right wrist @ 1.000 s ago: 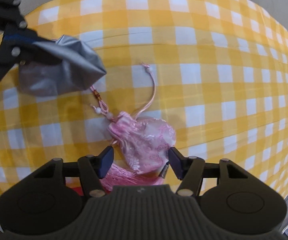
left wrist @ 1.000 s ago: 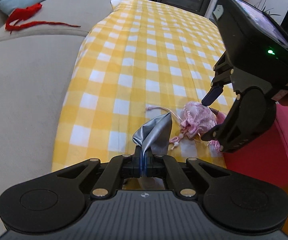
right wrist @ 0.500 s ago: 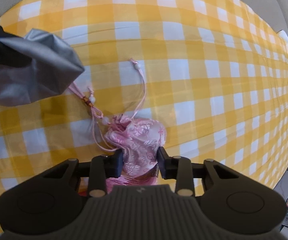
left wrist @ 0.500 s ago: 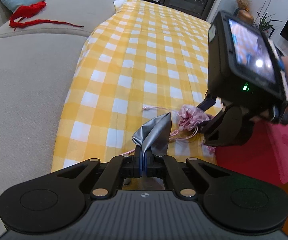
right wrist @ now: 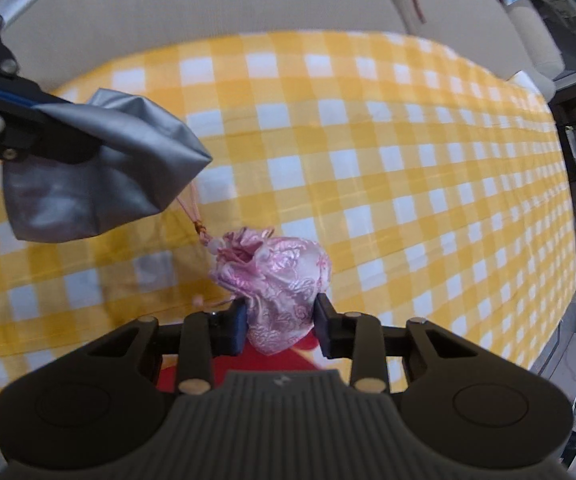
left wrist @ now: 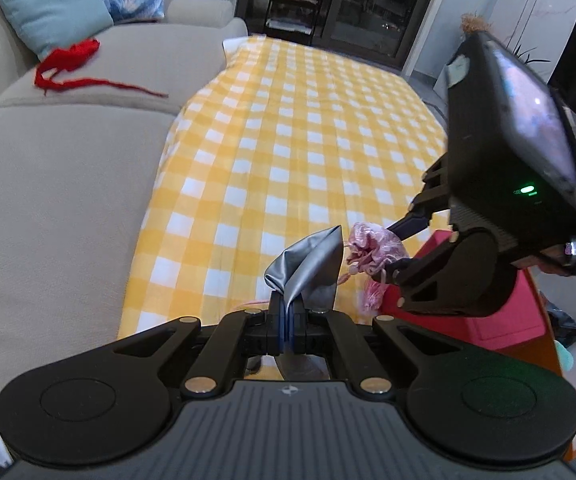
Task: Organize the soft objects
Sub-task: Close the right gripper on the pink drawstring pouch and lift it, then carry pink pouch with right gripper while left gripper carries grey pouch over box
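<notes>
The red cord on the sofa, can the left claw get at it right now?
Probably not yet. The left claw is shut on the grey pouch, so it has no free grip, and the red cord lies far off on the sofa.

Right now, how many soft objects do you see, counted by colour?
Silver: 1, the silver pouch in the left hand-held gripper.
Pink: 1, the pink pouch in the right hand-held gripper.
Red: 1, the red cord on the sofa.
Total: 3.
</notes>
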Demonstrator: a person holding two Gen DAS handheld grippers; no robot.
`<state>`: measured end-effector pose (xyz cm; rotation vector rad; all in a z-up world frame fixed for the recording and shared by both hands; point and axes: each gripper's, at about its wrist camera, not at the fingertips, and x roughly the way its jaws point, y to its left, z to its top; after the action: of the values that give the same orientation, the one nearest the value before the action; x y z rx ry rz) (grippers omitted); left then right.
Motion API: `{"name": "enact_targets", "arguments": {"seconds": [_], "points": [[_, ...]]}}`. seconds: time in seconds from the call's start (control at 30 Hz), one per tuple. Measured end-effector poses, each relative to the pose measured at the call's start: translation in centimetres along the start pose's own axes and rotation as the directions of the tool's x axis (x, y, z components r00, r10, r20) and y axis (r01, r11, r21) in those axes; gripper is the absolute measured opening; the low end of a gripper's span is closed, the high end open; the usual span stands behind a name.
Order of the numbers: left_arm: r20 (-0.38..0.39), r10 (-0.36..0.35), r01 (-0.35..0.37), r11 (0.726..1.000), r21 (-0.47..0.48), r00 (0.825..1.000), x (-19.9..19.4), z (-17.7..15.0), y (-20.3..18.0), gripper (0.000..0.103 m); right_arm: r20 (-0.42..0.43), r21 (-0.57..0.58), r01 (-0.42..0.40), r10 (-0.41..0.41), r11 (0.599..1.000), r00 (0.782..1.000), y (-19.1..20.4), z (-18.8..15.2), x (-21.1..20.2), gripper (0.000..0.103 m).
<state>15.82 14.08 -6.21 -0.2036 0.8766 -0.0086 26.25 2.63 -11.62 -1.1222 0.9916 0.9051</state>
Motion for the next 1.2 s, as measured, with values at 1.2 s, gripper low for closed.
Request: {"name": "enact_targets", "arguments": {"seconds": [1.2], "points": [[0.049, -0.218, 0.194, 0.937, 0.291, 0.975, -10.9, -5.0, -16.3, 0.002, 0.273, 0.716, -0.071, -0.184, 0.694, 0.944, 4.7, -28.4, -17.6, 0.033]]}}
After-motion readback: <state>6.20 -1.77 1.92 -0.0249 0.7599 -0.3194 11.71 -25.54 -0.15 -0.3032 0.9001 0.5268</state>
